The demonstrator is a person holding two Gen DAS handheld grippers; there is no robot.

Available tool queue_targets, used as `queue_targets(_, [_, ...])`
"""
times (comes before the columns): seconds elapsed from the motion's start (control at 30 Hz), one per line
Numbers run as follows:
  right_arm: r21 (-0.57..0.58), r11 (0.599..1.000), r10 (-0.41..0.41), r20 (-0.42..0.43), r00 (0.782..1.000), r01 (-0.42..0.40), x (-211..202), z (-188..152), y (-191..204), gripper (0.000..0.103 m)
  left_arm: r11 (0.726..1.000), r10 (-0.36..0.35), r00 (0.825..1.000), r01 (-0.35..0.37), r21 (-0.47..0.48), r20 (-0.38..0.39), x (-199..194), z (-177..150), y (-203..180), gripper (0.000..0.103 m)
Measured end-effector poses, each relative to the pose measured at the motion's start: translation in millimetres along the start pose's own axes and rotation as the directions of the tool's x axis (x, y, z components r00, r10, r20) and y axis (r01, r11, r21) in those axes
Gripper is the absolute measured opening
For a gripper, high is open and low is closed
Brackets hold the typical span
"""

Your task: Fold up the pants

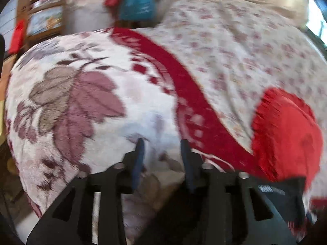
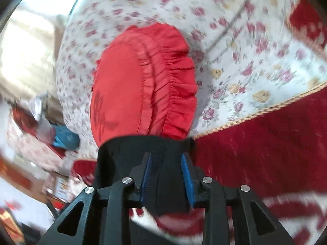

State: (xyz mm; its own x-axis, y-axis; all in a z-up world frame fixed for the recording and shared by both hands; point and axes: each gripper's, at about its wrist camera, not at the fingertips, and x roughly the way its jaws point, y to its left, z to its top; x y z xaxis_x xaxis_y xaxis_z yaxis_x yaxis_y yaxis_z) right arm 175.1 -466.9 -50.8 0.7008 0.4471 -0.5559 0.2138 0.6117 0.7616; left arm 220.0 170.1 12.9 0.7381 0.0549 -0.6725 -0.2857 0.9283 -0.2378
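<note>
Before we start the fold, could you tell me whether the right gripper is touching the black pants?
Touching. In the right wrist view, the black pants fill the space between the right gripper fingers and drape over them.

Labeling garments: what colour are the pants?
Black pants, plain; clearest in the right wrist view.

No legible text; white label on black pants [image 1: 286,196] too blurred.

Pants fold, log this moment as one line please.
phase: start | left claw: open, empty, over blanket | right claw: black pants between fingers | red cushion ahead
</note>
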Motion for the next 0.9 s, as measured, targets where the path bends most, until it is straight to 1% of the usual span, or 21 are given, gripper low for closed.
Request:
queue_targets(0.07, [0.047,0.999,0.01,-0.04,0.999,-0.008,15,10,-11,0.03,0.997,-0.065,0.998,0.065,0.042,-0.002,-9,-7,-9,0.054])
queue_targets(0.1, [0.06,0.998,-0.001,-0.069,0.998,0.005,23,13,-15,0.03,0.995,-0.086,0.996,0.087,0.058,-0.01,-12,-10,-13,0.055])
queue_targets(0.17, [0.062,0.997,-0.029,-0.101,0.994,0.036,32,14,-19,0.03,0.99,-0.111,0.993,0.113,0.084,-0.031,-13,-11,-19,0.055])
queue_targets(0.27, [0.044,0.999,-0.028,-0.092,0.995,0.032,37,18,-15,0.03,0.987,-0.128,0.99,0.133,0.095,-0.054,-10,-8,-23,0.055])
queue_targets(0.43, [0.005,1.0,-0.003,-0.096,0.995,0.004,50,27,-13,0.03,0.984,-0.161,0.985,0.165,0.066,-0.064,-6,2,-20,0.055])
queue_targets(0.5, [-0.043,0.999,-0.01,-0.107,0.994,0.005,49,28,-8,0.016,0.981,-0.177,0.981,0.183,0.067,-0.079,-4,8,-16,0.055])
queue_targets(0.53, [-0.077,0.997,-0.018,-0.114,0.993,0.009,49,28,-2,0.006,0.98,-0.179,0.98,0.185,0.07,-0.087,-3,11,-14,0.055])
queue_targets(0.63, [-0.156,0.987,-0.044,-0.048,0.998,0.036,32,31,17,0.004,0.978,-0.17,0.979,0.182,0.105,-0.112,2,18,-9,0.055])
queue_targets(0.7, [-0.217,0.975,-0.054,0.028,0.998,0.058,13,34,33,0.004,0.97,-0.17,0.977,0.188,0.154,-0.126,5,22,-9,0.055])
queue_targets(0.73, [-0.233,0.97,-0.057,0.05,0.997,0.067,7,34,37,0.004,0.964,-0.165,0.976,0.189,0.185,-0.14,9,24,-10,0.056])
queue_targets(0.77, [-0.26,0.962,-0.066,0.083,0.994,0.085,-1,34,44,0.004,0.961,-0.163,0.975,0.192,0.2,-0.153,12,25,-10,0.063])
queue_targets(0.8, [-0.293,0.95,-0.079,0.115,0.99,0.11,-7,32,52,0.004,0.953,-0.163,0.968,0.204,0.222,-0.188,20,24,-11,0.066])
queue_targets(0.87, [-0.342,0.928,-0.105,0.135,0.985,0.146,-10,27,59,0.004,0.944,-0.152,0.958,0.214,0.252,-0.242,37,19,-13,0.066])
queue_targets(0.9, [-0.35,0.924,-0.113,0.135,0.984,0.155,-10,26,61,0.004,0.939,-0.159,0.944,0.236,0.252,-0.289,48,16,-13,0.066])
